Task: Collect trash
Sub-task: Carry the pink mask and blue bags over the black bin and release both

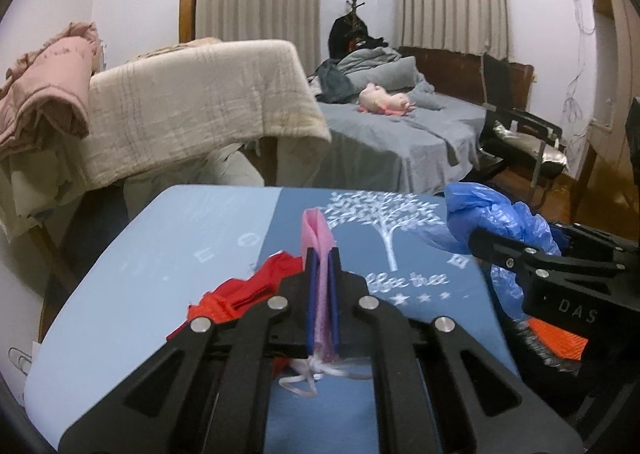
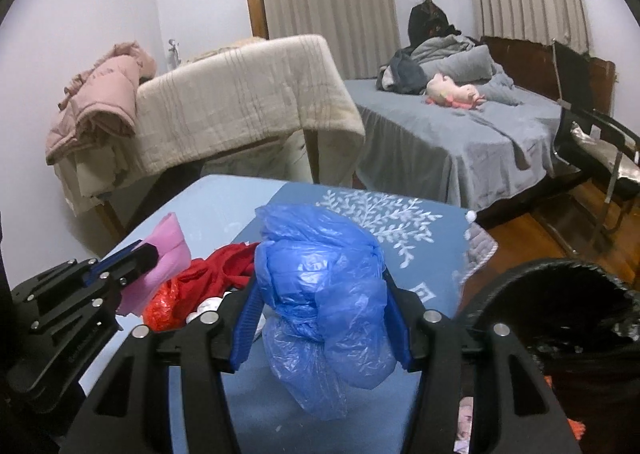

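Blue bag (image 2: pixel 324 294) in R fingers (image 2: pixel 394 318), bin (image 2: pixel 560 294) beside.

Bag (image 2: pixel 320 294) on table (image 2: pixel 224 197), bin (image 2: pixel 560 294) right, bed (image 2: pixel 460 133) behind

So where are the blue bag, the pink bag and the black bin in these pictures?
blue bag (image 2: pixel 324 294): right wrist view, on its crinkled middle between the tongs.
pink bag (image 1: pixel 318 230): left wrist view, on the folded end sticking out past the tongs.
black bin (image 2: pixel 560 294): right wrist view, on its dark liner near the rim.
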`<state>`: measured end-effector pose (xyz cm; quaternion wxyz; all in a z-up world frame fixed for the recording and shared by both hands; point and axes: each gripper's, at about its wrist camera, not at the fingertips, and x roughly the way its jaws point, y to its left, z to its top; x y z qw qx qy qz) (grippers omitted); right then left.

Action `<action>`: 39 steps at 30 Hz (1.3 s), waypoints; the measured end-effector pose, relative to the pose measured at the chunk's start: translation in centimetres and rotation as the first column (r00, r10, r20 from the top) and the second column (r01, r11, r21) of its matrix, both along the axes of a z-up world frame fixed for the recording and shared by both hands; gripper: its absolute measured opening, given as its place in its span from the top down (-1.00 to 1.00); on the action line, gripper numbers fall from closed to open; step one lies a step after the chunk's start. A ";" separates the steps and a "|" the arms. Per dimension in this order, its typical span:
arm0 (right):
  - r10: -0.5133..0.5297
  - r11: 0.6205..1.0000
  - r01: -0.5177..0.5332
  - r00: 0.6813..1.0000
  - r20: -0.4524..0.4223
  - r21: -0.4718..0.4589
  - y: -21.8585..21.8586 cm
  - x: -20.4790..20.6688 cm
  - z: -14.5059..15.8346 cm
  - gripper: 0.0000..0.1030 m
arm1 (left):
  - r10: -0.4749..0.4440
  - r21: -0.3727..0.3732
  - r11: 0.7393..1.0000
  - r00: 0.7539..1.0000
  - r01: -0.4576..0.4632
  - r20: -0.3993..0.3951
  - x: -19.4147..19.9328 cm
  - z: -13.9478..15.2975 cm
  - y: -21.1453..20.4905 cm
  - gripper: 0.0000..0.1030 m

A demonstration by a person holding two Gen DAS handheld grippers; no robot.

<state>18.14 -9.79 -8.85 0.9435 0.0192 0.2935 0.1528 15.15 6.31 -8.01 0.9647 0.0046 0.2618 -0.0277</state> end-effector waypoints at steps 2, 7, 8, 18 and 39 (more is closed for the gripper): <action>-0.010 1.000 0.010 1.000 0.010 0.001 -0.8 -0.7 0.5 -0.04 | -0.016 -0.003 1.000 1.000 0.016 0.011 -0.4 0.6 -0.9 0.90; -0.051 0.999 0.051 0.998 0.033 0.007 -3.5 -2.5 1.8 -0.05 | -0.063 -0.011 0.998 0.997 0.063 0.034 -1.5 1.8 -3.1 0.90; -0.058 0.998 0.058 0.998 0.036 0.008 -4.0 -2.7 2.0 -0.05 | -0.071 -0.012 0.997 0.997 0.072 0.036 -1.6 1.9 -3.5 0.90; -0.153 0.988 0.153 0.986 0.061 0.002 -8.7 -5.8 3.0 -0.05 | -0.183 -0.027 0.982 0.982 0.184 0.053 -2.9 2.9 -8.7 0.90; -0.366 0.930 0.367 0.930 0.036 -0.034 -18.7 -9.8 1.6 -0.06 | -0.408 -0.060 0.911 0.913 0.409 0.030 -2.3 1.4 -19.4 0.90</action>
